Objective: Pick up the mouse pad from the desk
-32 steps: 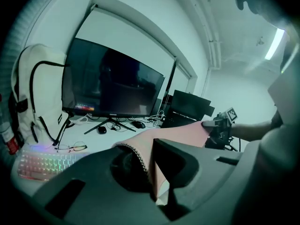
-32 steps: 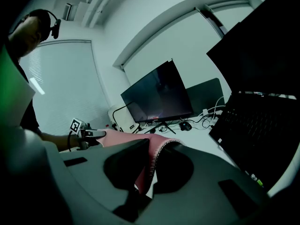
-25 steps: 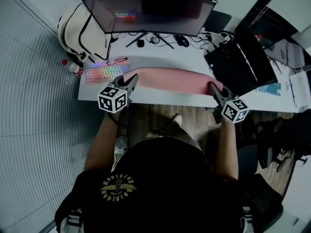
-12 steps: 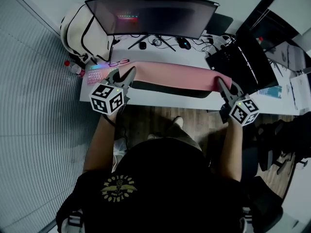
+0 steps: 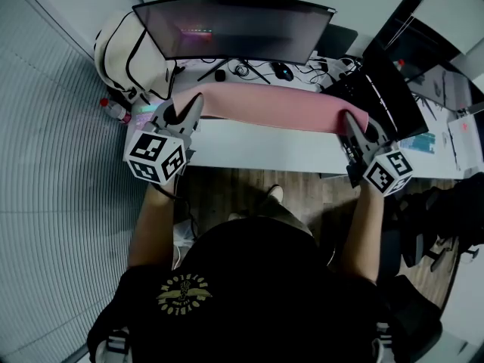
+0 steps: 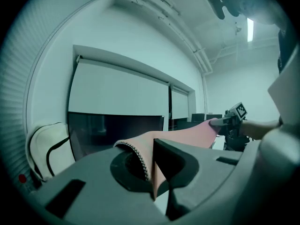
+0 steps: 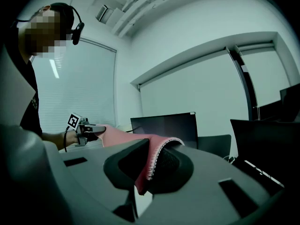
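A long pink mouse pad (image 5: 272, 108) hangs stretched above the white desk (image 5: 265, 150), held at both ends. My left gripper (image 5: 193, 106) is shut on its left corner, where the stitched edge of the mouse pad (image 6: 150, 163) shows pinched between the jaws. My right gripper (image 5: 352, 119) is shut on the right end, with the mouse pad (image 7: 149, 161) folded between its jaws. Each gripper view shows the other gripper at the far end of the pad.
A wide curved monitor (image 5: 234, 25) stands at the back of the desk with cables and a mouse (image 5: 283, 70) under it. A black laptop (image 5: 386, 93) lies at the right, a white backpack (image 5: 136, 55) at the left. A lit keyboard (image 5: 144, 110) peeks out behind my left gripper.
Both grippers have risen together, lifting the pink pad off the desk. The bare white desk top under it now shows, and the keyboard is mostly hidden behind my left gripper.
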A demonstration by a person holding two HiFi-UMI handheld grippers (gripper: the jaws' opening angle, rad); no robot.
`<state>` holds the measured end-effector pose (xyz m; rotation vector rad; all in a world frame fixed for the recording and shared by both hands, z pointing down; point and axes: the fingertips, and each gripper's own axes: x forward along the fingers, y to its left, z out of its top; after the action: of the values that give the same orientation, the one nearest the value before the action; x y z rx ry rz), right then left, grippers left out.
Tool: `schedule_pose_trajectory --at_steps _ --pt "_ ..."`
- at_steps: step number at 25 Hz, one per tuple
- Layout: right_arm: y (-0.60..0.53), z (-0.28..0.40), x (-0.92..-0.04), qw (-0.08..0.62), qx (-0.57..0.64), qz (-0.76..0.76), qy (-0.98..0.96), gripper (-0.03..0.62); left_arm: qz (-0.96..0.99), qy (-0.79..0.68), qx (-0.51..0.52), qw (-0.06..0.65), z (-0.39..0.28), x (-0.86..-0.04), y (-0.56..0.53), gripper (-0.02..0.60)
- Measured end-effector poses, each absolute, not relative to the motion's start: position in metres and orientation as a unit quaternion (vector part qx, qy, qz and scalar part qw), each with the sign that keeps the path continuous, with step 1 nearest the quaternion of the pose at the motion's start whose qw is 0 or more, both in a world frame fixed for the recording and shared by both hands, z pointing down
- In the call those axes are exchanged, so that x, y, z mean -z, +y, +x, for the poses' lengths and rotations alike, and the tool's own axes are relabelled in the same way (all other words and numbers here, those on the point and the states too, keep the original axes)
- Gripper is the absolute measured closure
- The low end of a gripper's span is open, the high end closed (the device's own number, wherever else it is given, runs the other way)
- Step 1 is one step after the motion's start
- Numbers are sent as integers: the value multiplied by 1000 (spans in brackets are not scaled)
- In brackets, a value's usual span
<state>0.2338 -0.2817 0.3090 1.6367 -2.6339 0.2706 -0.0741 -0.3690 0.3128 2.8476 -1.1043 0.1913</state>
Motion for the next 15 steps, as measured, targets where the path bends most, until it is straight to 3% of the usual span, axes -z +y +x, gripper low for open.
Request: schedule_pose_trajectory --at_steps 15 --pt "-263 226 -233 13 -5 530 -848 568 928 -369 -28 -33 -79 -240 -350 555"
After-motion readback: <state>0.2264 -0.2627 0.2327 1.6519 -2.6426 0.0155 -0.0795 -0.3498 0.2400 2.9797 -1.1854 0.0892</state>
